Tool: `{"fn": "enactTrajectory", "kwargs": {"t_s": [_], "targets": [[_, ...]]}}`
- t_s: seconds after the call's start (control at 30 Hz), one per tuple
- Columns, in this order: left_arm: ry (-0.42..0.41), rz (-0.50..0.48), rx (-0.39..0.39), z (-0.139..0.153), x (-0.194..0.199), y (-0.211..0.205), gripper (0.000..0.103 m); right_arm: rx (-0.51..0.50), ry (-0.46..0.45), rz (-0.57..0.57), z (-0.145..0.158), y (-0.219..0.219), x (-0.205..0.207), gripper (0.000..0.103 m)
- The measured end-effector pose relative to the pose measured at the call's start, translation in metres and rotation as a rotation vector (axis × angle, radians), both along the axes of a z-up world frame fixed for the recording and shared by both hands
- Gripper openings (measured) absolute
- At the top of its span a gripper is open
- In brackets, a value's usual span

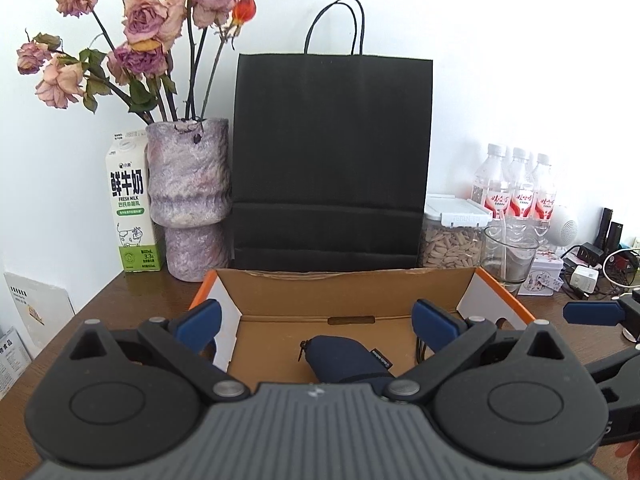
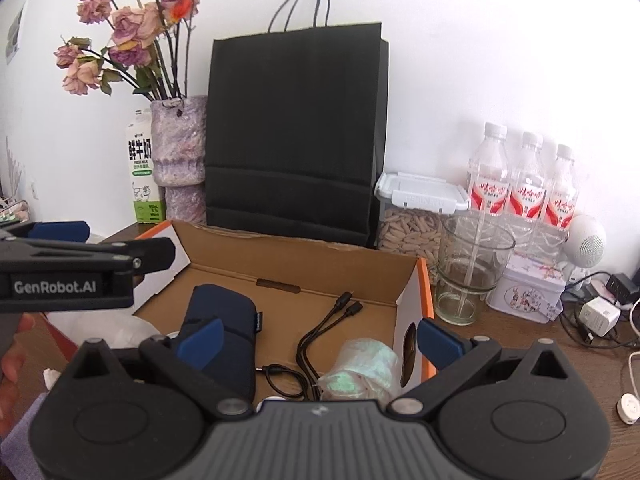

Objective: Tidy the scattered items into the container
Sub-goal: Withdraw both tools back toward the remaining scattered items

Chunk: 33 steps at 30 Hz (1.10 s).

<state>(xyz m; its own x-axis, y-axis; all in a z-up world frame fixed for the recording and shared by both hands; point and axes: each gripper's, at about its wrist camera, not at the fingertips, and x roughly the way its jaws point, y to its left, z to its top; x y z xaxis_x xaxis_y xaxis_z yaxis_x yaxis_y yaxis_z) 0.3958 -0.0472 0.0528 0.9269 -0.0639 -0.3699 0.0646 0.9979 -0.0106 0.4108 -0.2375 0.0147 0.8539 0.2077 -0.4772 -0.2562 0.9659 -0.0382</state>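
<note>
The cardboard box is sitting open on the wooden table, just in front of the black paper bag. Inside the box, a navy pouch is lying toward its left side, a black cable is trailing across its middle, and a pale green plastic-wrapped bundle is resting against its right wall. The left gripper is hovering over the box's near edge, jaws spread wide and gripping nothing. The right gripper is hanging over the box too, equally wide and empty.
</note>
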Motion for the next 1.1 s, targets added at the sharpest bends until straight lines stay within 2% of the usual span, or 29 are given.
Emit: {"fn": "enactTrajectory", "kwargs": {"t_s": [0.27, 0.47, 0.87, 1.1], "targets": [[-0.047, -0.032, 0.016, 0.006, -0.036, 0.009, 0.103, -0.011, -0.059, 0.001, 0.013, -0.004, -0.034, 0.103], [-0.034, -0.06, 0.019, 0.004, -0.056, 0.016, 0.103, -0.013, -0.082, 0.008, 0.016, -0.006, -0.061, 0.103], [-0.043, -0.072, -0.018, -0.013, -0.118, 0.033, 0.103, -0.063, -0.029, 0.026, -0.013, 0.006, -0.117, 0.103], [-0.004, -0.045, -0.006, -0.028, -0.157, 0.046, 0.103, -0.087, -0.009, 0.031, -0.031, 0.009, -0.166, 0.103]]}}
